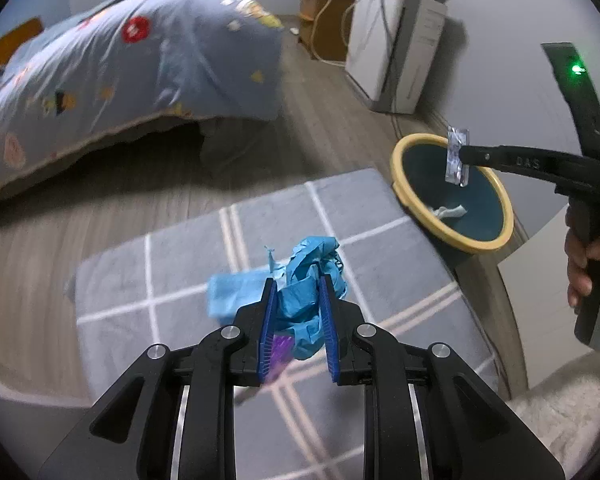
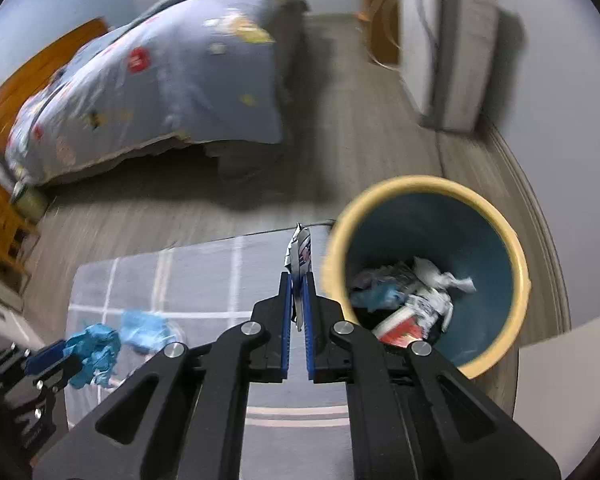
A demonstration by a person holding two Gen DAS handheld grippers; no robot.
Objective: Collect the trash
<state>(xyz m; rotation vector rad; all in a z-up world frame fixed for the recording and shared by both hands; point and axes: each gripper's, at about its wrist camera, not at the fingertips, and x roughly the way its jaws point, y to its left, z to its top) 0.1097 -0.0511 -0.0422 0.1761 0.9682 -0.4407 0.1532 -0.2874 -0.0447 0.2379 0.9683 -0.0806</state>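
Observation:
My left gripper (image 1: 298, 284) is shut on a crumpled blue wad of paper (image 1: 308, 280), held above the grey checked rug (image 1: 160, 280); from the right wrist view the same wad (image 2: 94, 350) shows at lower left. Another flat blue scrap (image 1: 230, 294) lies on the rug beside it. My right gripper (image 2: 298, 280) is shut on a thin silver foil wrapper (image 2: 300, 252), just left of the bin's rim. From the left wrist view that wrapper (image 1: 456, 156) hangs over the mouth of the yellow-rimmed teal bin (image 1: 404, 196). The bin (image 2: 496, 216) holds several pieces of trash.
A bed with a blue patterned quilt (image 1: 140, 64) fills the far left. A white appliance (image 1: 396, 40) and a wooden cabinet (image 1: 324, 20) stand against the far wall. A person's hand (image 1: 580, 256) grips the right tool's handle. Wood floor surrounds the rug.

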